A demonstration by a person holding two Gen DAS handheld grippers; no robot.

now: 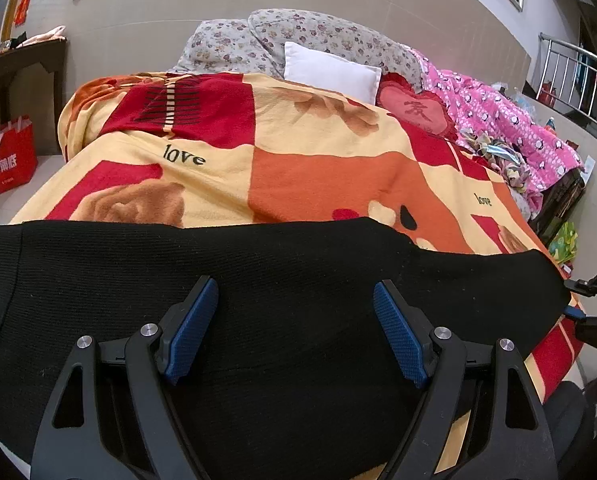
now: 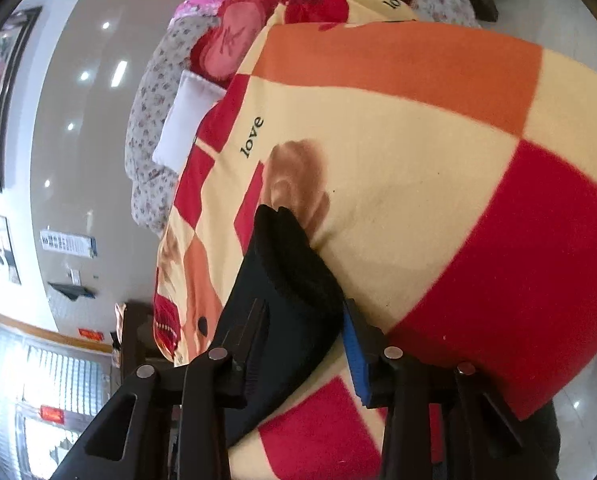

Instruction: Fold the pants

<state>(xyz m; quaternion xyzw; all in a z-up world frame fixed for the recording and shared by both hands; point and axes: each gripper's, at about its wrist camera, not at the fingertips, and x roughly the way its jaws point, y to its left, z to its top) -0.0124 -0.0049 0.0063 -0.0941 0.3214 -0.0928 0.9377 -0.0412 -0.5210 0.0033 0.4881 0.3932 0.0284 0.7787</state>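
Observation:
Black knit pants (image 1: 258,256) lie crosswise along the near edge of a bed, over a red, orange and cream blanket (image 1: 318,168). My left gripper (image 1: 295,284) hovers over the middle of the pants, blue pads wide apart with nothing between them, so it is open. At the pants' right end my right gripper (image 1: 578,304) shows at the frame edge, held by a hand. In the right wrist view the right gripper (image 2: 302,304) is rolled sideways, with a bunched end of the pants (image 2: 290,248) between its jaws. One blue pad (image 2: 354,356) touches the cloth; the other finger is hidden behind it.
A white pillow (image 1: 330,70), floral pillows (image 1: 258,40), a red heart cushion (image 1: 414,110) and a pink quilt (image 1: 506,128) lie at the head and right side of the bed. A red bag (image 1: 12,154) and dark wooden furniture (image 1: 22,68) stand left; a metal railing (image 1: 578,76) stands right.

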